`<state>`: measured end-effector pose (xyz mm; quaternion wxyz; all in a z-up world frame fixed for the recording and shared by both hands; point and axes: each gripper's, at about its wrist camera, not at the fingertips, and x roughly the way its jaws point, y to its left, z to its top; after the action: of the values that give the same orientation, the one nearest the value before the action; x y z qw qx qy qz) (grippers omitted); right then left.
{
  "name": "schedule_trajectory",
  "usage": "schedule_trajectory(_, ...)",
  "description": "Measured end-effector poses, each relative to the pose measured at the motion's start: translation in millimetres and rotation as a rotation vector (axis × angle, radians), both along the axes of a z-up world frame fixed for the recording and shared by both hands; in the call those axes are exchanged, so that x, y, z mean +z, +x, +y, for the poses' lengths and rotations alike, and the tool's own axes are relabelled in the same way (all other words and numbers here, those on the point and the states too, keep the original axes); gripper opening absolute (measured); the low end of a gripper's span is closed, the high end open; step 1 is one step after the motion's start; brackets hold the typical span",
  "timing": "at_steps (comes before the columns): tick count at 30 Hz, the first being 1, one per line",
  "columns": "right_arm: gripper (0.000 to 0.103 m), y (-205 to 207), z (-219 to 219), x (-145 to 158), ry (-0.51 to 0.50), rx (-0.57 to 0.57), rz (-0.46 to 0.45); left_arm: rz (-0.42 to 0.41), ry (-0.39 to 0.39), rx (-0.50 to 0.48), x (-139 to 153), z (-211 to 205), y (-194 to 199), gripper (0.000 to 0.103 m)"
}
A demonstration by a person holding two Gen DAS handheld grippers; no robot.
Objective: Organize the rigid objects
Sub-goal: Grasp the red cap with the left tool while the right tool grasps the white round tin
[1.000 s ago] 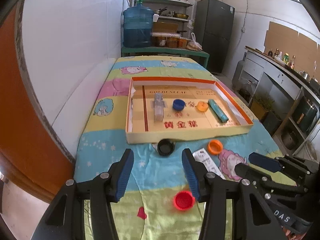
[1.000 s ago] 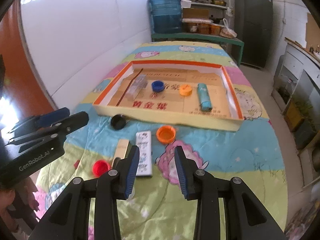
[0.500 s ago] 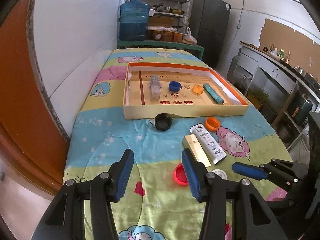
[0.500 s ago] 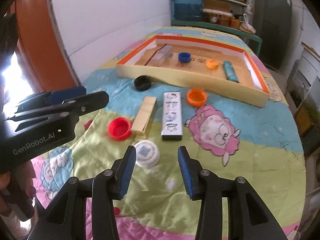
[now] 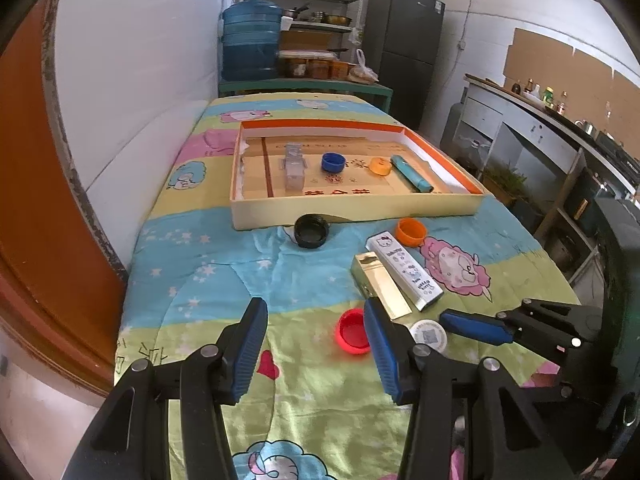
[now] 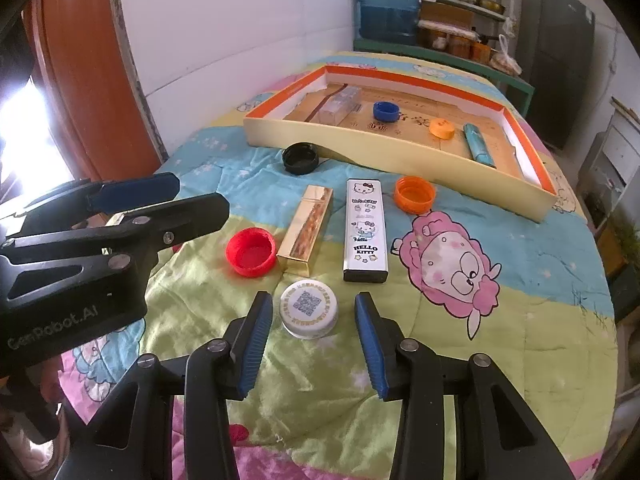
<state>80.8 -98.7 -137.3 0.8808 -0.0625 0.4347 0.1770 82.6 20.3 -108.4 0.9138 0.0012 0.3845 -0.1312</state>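
A cream box tray with an orange rim (image 6: 384, 148) (image 5: 356, 206) holds a clear case (image 6: 340, 102), a blue cap (image 6: 386, 111), a small orange cap (image 6: 442, 128) and a teal tube (image 6: 478, 146). On the quilt before it lie a black cap (image 6: 300, 157), an orange cap (image 6: 415, 194), a white Hello Kitty box (image 6: 365, 230), a gold box (image 6: 306, 228), a red cap (image 6: 251, 251) and a white round lid (image 6: 309, 308). My right gripper (image 6: 314, 346) is open, its fingers on either side of the white lid, just short of it. My left gripper (image 5: 316, 346) is open and empty beside the red cap (image 5: 353, 336).
A white wall and an orange door frame (image 5: 36, 200) run along the left of the table. A blue water jug (image 5: 250, 42), shelves and a dark fridge (image 5: 404, 48) stand at the far end. A counter (image 5: 552, 128) lines the right side.
Both grippers have pulled back toward the near end of the table. The red cap, gold box and white lid have come into view. The right gripper now frames the white lid.
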Motion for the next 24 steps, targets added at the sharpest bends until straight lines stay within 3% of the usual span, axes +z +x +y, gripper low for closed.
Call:
schedule_trajectory(1, 0.030, -0.3, -0.3, 0.2, 0.000, 0.000, 0.000, 0.002, 0.000, -0.012, -0.8, -2.1, -0.6, 0.050)
schedule_trajectory(24, 0.030, -1.7, -38.0, 12.0, 0.024, -0.116, -0.022, 0.070, 0.060, -0.079, -26.6, -26.6, 6.4, 0.050)
